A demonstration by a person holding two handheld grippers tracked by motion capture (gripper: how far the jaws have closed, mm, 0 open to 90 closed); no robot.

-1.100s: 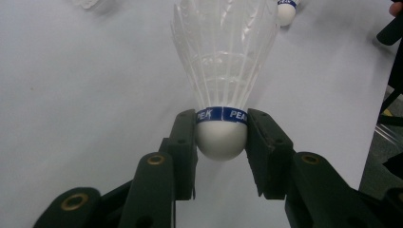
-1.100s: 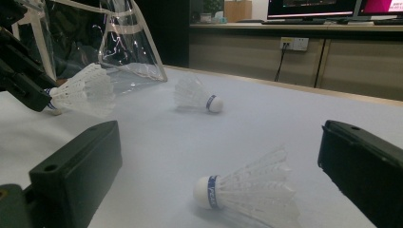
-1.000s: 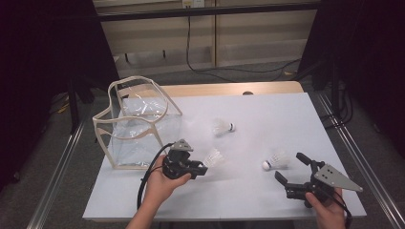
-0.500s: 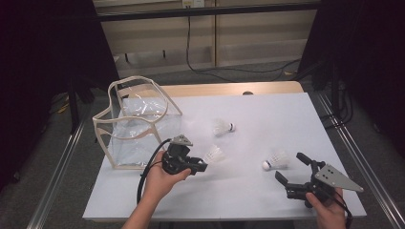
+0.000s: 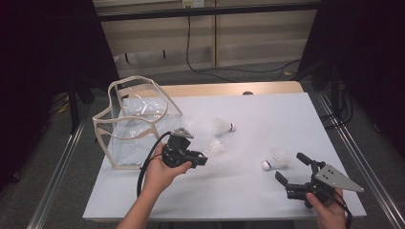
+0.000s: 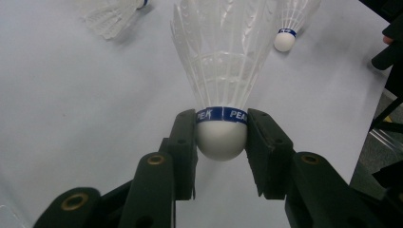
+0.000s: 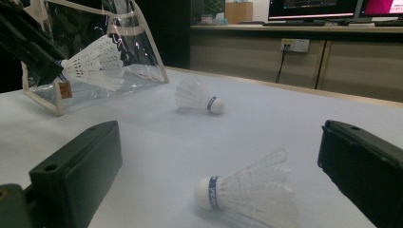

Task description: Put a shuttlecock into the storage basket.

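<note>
— What's in your left gripper [image 5: 203, 160]?

— A shuttlecock [image 6: 222, 76]. My left view shows the jaws clamped on its white cork, just under the blue band that reads PEAK, feathers pointing away from me. From above it is only a pale tuft beside the bag [image 5: 136, 121].

— And your right gripper [image 5: 292, 167]?

— Spread wide, gripping nothing. In its own view a second shuttlecock [image 7: 249, 194] lies on its side between the jaws but farther out, touching neither, cork to the left. From above it lies just beyond the jaw tips.

— Any others?

— A third [image 5: 222, 127] lies on the table [image 5: 267, 114] farther back, apart from both grippers. My right view also shows the held one lifted in front of the clear bag, and monitors [image 7: 332, 9] behind the table.
</note>
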